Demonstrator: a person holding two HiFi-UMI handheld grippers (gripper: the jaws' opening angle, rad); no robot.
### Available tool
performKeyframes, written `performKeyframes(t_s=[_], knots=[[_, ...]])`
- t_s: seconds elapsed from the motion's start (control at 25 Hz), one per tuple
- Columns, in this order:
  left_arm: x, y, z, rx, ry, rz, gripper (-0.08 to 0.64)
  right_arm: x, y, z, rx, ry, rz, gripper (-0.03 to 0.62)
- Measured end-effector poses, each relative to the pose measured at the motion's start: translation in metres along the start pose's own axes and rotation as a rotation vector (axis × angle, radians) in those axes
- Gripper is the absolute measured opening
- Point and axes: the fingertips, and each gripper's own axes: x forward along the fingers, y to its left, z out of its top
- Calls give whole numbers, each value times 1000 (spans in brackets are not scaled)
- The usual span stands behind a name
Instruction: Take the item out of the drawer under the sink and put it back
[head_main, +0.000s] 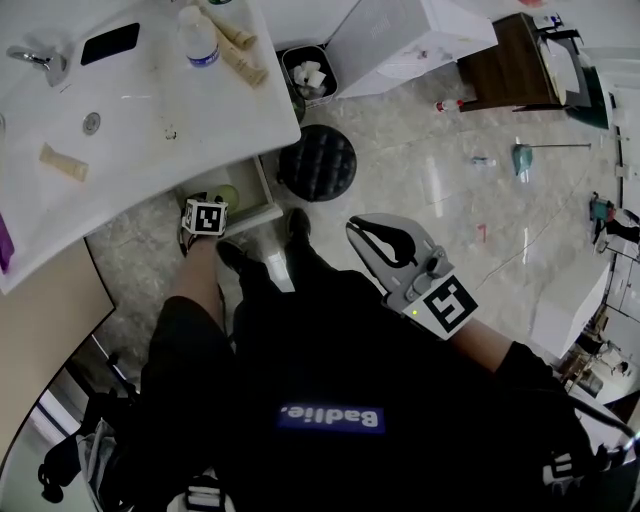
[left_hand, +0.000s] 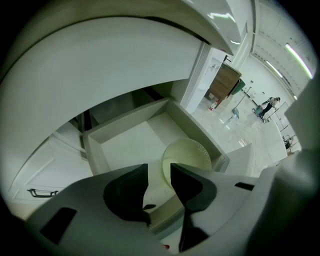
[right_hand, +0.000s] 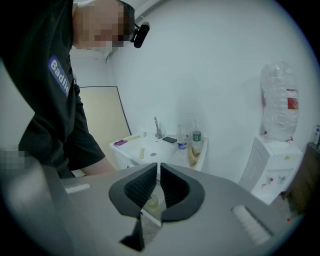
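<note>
head view
sink top: white counter (head_main: 150, 140) at upper left, with a tap (head_main: 40, 62), a dark phone (head_main: 110, 43), a water bottle (head_main: 199, 40) and some tubes on it.
drawer: the drawer (head_main: 264, 188) below the counter edge is pulled out over the tiled floor.
item: a pale green round item (head_main: 226, 195) shows in the drawer, partly hidden by the cube.
left gripper: the left gripper (head_main: 205, 214) is low at the drawer front; only its marker cube shows, its jaws do not show from here.
right gripper: the right gripper (head_main: 372, 235) is held up over the person's black clothes, well apart from the drawer, nothing in it.
nearby: a black round stool (head_main: 317, 163) just beside the drawer; a small bin (head_main: 309, 72) beyond it.

left gripper view
jaws: a short way apart, with a clear gap and nothing between them.
item: the perforated round item lies on the drawer floor against the right-hand wall, tilted a little, just past the jaw tips; i cannot tell whether the jaws touch it.
drawer: open, white inside, with nothing else to be seen in it.

right gripper view
jaws: drawn almost together, only a thin slit left, gripping nothing.
background: the sink top with tap, phone and bottles lies beyond the jaws; a water dispenser (right_hand: 276, 150) with its upturned jug stands at the right against the white wall.
person: a black sleeve and a bare forearm fill the left side.
</note>
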Motion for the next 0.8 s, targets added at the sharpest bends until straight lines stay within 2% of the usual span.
performKeyframes(t_s=[0.24,0.4,0.68,0.8], knots=[[18,4,-6,-29,29,-8,121,1,-8,-13,23,38,9,-5],[20,4,-8,-27,48,-1,28,3,-14,-15,28,45,10,-5],[0,6,-2,-26,16,18,23,1,-15,-5,23,4,24,-6],[-15,8,-3,-63,7,20,23,2,-12,2,26,-21,34,-6]])
